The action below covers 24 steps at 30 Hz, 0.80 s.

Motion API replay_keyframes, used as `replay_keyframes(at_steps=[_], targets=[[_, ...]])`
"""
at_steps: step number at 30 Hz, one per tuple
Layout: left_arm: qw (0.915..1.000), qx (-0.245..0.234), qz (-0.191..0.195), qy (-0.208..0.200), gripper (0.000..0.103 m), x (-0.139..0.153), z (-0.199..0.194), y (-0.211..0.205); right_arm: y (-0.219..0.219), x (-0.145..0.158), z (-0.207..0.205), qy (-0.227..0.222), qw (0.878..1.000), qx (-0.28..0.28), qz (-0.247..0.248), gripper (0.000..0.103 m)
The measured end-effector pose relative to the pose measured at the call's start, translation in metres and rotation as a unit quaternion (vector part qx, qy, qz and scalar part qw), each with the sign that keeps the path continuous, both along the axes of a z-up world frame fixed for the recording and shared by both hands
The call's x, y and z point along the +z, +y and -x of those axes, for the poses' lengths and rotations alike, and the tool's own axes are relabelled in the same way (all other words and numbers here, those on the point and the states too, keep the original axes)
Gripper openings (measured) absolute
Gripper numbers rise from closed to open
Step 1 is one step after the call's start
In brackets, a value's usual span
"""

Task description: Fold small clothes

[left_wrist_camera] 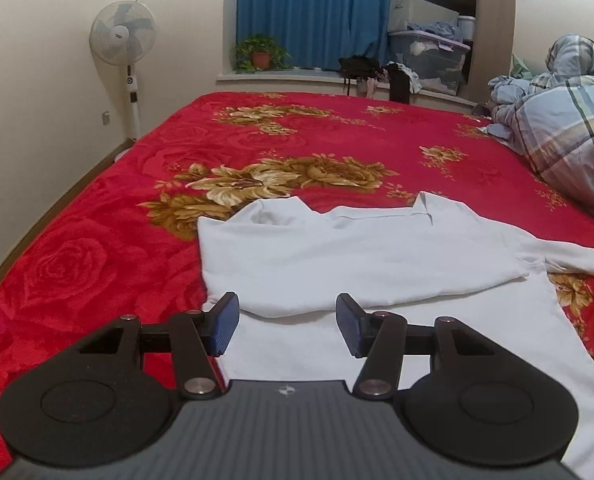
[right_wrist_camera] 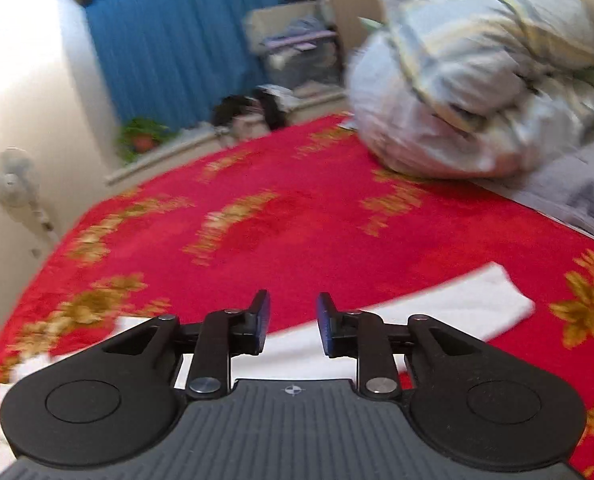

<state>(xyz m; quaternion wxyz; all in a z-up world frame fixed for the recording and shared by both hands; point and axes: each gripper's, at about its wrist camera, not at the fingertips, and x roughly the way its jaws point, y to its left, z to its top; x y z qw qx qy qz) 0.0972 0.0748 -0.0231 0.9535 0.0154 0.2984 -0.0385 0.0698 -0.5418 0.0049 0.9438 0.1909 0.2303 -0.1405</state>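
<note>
Shirt [left_wrist_camera: 357,256] on bed [left_wrist_camera: 97,208], quilt [left_wrist_camera: 569,120] right, fan [left_wrist_camera: 122,40] left

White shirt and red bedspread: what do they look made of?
White shirt: seems a soft matte knit, likely cotton; it lies limp with gentle creases. Red bedspread: looks like plush fleece, with a slight sheen and embossed roses.

Bed [left_wrist_camera: 305,136] under a red blanket with gold flowers. White shirt [left_wrist_camera: 357,256] lies flat near the close edge, one side folded over. Rumpled plaid quilt [left_wrist_camera: 569,120] heaped at the far right edge.
</note>
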Motion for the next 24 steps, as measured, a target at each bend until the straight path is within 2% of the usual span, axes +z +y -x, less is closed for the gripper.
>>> replay_keyframes(at_steps=[2,4,7,10,15,20,24], targets=[[1.0000,-0.007,0.001,-0.001,0.059,-0.004,-0.005,-0.001,-0.022,-0.031,-0.001,0.017,0.999,-0.028,-0.036,0.027],[0.9999,-0.013,-0.001,0.000,0.059,-0.007,-0.012,-0.004,-0.041,-0.054,-0.009,0.059,0.995,-0.050,-0.056,0.027],[0.9997,-0.024,-0.010,0.000,0.059,-0.011,-0.017,-0.009,-0.061,-0.071,-0.010,0.064,0.993,-0.081,-0.053,0.027],[0.9994,-0.026,-0.022,0.005,0.059,-0.016,-0.024,-0.010,-0.085,-0.089,-0.012,0.070,0.988,-0.112,-0.080,0.026],[0.9993,-0.023,-0.025,0.015,0.059,-0.024,-0.034,-0.008,-0.119,-0.109,-0.009,0.034,0.976,-0.164,-0.140,0.025],[0.9993,-0.015,-0.024,0.026,0.059,-0.030,-0.042,-0.004,-0.147,-0.130,-0.017,0.003,0.962,-0.191,-0.196,0.026],[0.9992,-0.015,-0.025,0.028,0.059,-0.032,-0.044,-0.003,-0.152,-0.140,-0.032,0.012,0.961,-0.194,-0.199,0.026]])
